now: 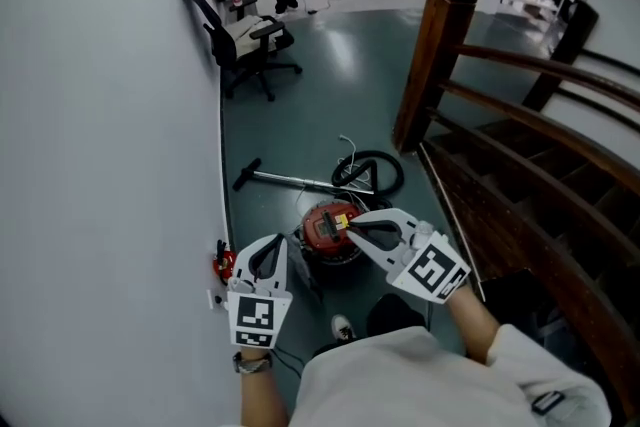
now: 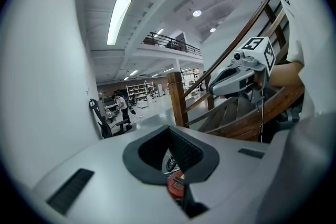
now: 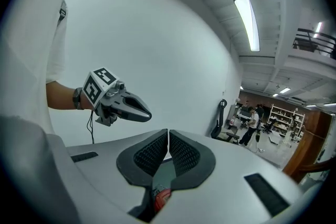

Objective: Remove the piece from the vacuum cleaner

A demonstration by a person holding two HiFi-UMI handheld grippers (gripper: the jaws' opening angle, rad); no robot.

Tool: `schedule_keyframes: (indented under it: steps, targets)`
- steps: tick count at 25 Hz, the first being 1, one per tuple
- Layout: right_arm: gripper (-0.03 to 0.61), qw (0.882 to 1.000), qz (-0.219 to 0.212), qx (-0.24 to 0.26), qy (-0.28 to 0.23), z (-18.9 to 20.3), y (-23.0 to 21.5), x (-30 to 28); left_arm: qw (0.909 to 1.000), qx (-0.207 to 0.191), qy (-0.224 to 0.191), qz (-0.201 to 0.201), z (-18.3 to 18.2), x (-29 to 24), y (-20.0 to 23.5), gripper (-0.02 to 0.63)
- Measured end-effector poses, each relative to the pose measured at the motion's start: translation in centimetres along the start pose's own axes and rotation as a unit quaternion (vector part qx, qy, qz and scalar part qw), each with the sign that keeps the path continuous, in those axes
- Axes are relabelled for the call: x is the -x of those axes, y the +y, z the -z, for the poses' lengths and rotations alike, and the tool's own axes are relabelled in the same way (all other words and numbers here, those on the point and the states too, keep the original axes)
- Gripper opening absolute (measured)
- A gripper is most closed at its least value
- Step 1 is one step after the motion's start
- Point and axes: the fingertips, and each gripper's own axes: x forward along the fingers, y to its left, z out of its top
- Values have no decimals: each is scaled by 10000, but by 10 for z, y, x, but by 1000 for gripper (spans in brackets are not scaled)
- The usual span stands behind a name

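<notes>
Trouble ahead: my left gripper (image 1: pixel 272 243) and right gripper (image 1: pixel 349 227), both closed and empty above the vacuum cleaner (image 1: pixel 320 233), could only shove it unless opened.

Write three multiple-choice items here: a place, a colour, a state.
1. Where is the vacuum cleaner? A on the floor by the wooden staircase; B on a table; C on a cart.
2. What colour is its body? A blue; B red; C yellow.
3. How are the left gripper and right gripper? A both wide open; B both shut on a cloth; C both shut, empty.
Answers: 1 A, it sits on the floor; 2 B, its body shows red; 3 C, each gripper view shows pads together, nothing between.
</notes>
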Motion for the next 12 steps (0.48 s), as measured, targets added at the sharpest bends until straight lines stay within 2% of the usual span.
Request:
schedule_keyframes:
  steps: [12]
  targets:
    - [31, 9999, 18, -129, 40, 29, -41, -20, 9987, 296, 417, 8, 32, -47, 2, 0]
